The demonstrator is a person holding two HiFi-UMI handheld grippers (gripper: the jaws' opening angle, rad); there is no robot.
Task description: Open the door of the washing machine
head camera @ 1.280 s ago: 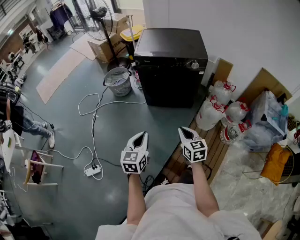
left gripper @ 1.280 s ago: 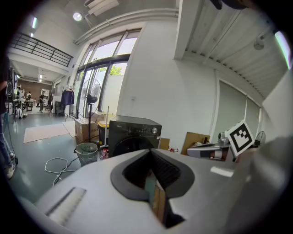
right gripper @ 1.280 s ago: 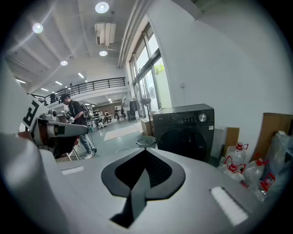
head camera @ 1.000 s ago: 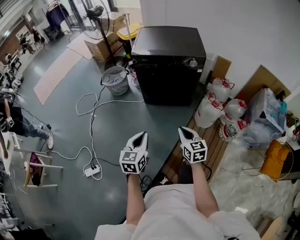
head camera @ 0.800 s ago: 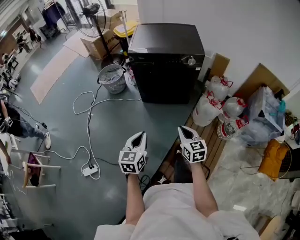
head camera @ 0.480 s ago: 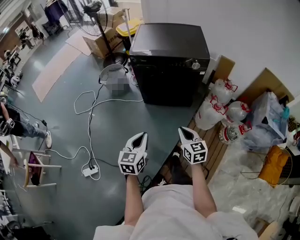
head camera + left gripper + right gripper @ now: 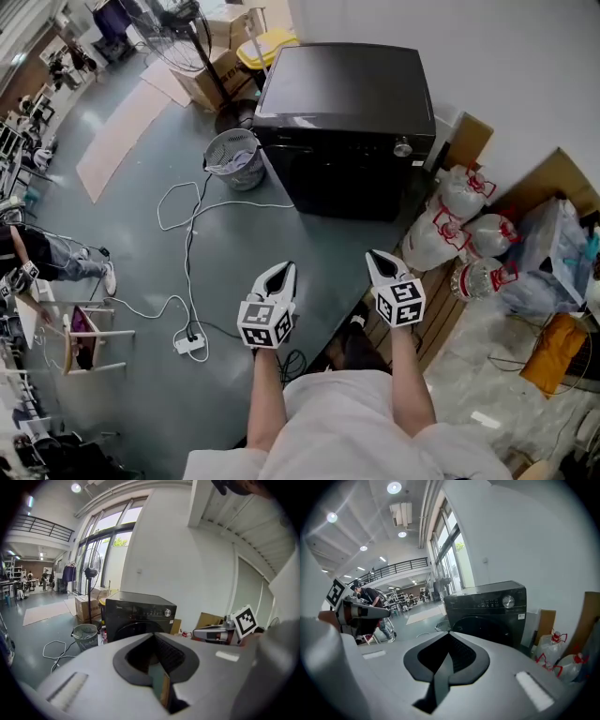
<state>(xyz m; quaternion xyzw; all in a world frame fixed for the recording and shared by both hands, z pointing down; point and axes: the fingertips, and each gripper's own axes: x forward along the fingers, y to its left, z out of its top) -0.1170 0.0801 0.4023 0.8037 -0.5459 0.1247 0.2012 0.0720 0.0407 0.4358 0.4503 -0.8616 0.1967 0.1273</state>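
The black front-loading washing machine stands against the white wall, its round door closed and facing me. It also shows in the left gripper view and the right gripper view, with a silver knob at the top right of its panel. My left gripper and right gripper are held side by side in the air over the floor, well short of the machine. Both point at it, jaws shut with nothing between them.
A wire waste basket stands left of the machine. White cables run to a power strip on the grey floor. Bagged water jugs and a wooden pallet lie to the right. A fan stand and boxes are behind.
Both grippers and the view have travelled forward across the floor towards the washing machine, which now looks a little larger. Both jaws stay shut.
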